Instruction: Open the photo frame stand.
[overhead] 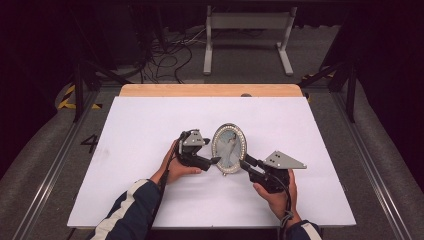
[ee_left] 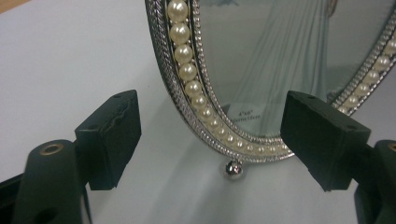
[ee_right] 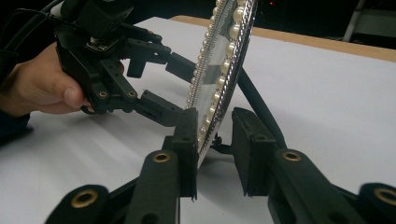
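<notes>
An oval picture frame (overhead: 229, 148) with a pearl and silver rim stands upright on the white table (overhead: 150, 195). My left gripper (overhead: 212, 151) is open at its lower left edge. In the left gripper view the wide-apart pads (ee_left: 112, 135) flank the pearl rim (ee_left: 187, 70) and a small metal ball foot (ee_left: 233, 170) without touching. My right gripper (overhead: 243, 164) reaches the frame's lower right edge. In the right gripper view the rim (ee_right: 224, 70) sits between its jaws (ee_right: 215, 135). One pad (ee_right: 187, 135) lies against the front; a gap shows at the back pad. The left gripper (ee_right: 175, 88) appears beyond.
A black strut (ee_right: 259, 107) props the frame from behind. The table's wooden far edge (overhead: 210, 90) lies beyond the white sheet. On the floor behind stand a white metal frame (overhead: 247, 30) and loose cables (overhead: 165, 55). A person's hands (overhead: 175, 167) hold both grippers.
</notes>
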Demonstrator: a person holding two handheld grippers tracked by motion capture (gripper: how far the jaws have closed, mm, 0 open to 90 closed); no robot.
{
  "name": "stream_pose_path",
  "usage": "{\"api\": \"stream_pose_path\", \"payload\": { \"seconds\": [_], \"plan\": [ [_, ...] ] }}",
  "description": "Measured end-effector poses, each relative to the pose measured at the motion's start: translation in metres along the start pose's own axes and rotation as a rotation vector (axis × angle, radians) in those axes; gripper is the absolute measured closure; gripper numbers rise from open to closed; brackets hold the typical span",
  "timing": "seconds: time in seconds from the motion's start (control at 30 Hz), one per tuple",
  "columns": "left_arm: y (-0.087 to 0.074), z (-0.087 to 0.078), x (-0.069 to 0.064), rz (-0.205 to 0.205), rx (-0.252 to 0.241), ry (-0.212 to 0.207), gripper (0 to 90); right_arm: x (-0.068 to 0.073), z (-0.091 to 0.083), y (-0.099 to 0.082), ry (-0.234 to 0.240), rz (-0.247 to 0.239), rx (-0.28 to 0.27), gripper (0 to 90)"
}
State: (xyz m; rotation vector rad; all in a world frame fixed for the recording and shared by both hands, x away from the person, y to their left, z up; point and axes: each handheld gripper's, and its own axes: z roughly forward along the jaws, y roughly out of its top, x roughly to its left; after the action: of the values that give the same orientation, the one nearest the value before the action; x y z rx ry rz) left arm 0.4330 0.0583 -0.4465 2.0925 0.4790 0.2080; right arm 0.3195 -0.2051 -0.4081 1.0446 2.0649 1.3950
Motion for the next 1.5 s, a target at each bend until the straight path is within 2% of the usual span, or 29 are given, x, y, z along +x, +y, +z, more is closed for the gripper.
{"api": "stream_pose_path", "payload": {
  "seconds": [0.07,0.13,0.2,0.3,0.37,0.47,0.7,0.77,0.93,1.07,1.2,1.33,1.43,1.5],
  "plan": [
    [0.001,0.003,0.001,-0.005,0.005,-0.033,21.1,0.001,0.002,0.001,-0.009,-0.004,-0.012,75.7],
    [0.001,0.004,0.000,0.002,0.013,-0.040,21.0,0.001,0.003,0.001,-0.010,0.001,-0.012,76.0],
    [0.000,0.006,0.000,0.006,0.022,-0.068,22.1,0.002,0.005,0.000,-0.009,0.014,-0.017,76.4],
    [0.001,0.007,-0.003,0.028,0.026,-0.076,26.1,0.002,0.005,0.000,-0.014,0.015,-0.014,76.5],
    [0.001,0.007,-0.004,0.037,0.030,-0.068,27.4,0.002,0.004,0.000,-0.016,0.018,-0.014,76.6],
    [0.001,0.006,-0.004,0.023,0.024,-0.073,30.6,0.002,0.003,0.000,-0.018,0.021,-0.008,76.6],
    [0.000,0.004,-0.009,0.060,0.054,-0.069,34.1,-0.003,0.004,-0.001,-0.023,0.034,-0.008,77.2],
    [-0.002,0.001,-0.012,0.055,0.049,-0.071,36.0,-0.006,0.004,-0.001,-0.027,0.045,-0.012,77.5],
    [-0.003,-0.004,-0.016,0.074,0.060,-0.054,36.3,-0.009,0.005,-0.002,-0.035,0.053,-0.003,77.8],
    [-0.005,-0.009,-0.019,0.091,0.087,-0.042,36.4,-0.012,0.007,-0.001,-0.020,0.061,-0.003,77.7],
    [-0.008,-0.013,-0.020,0.094,0.092,-0.046,36.6,-0.012,0.011,0.001,-0.015,0.060,-0.009,77.4],
    [-0.008,-0.013,-0.019,0.077,0.084,-0.057,35.7,-0.013,0.011,0.001,-0.014,0.059,-0.012,77.0],
    [-0.008,-0.013,-0.018,0.069,0.074,-0.033,32.7,-0.011,0.011,0.000,-0.027,0.047,-0.011,72.5],
    [-0.008,-0.014,-0.016,0.042,0.052,-0.017,30.7,-0.010,0.009,0.001,-0.032,0.046,-0.021,70.2]
  ]
}}
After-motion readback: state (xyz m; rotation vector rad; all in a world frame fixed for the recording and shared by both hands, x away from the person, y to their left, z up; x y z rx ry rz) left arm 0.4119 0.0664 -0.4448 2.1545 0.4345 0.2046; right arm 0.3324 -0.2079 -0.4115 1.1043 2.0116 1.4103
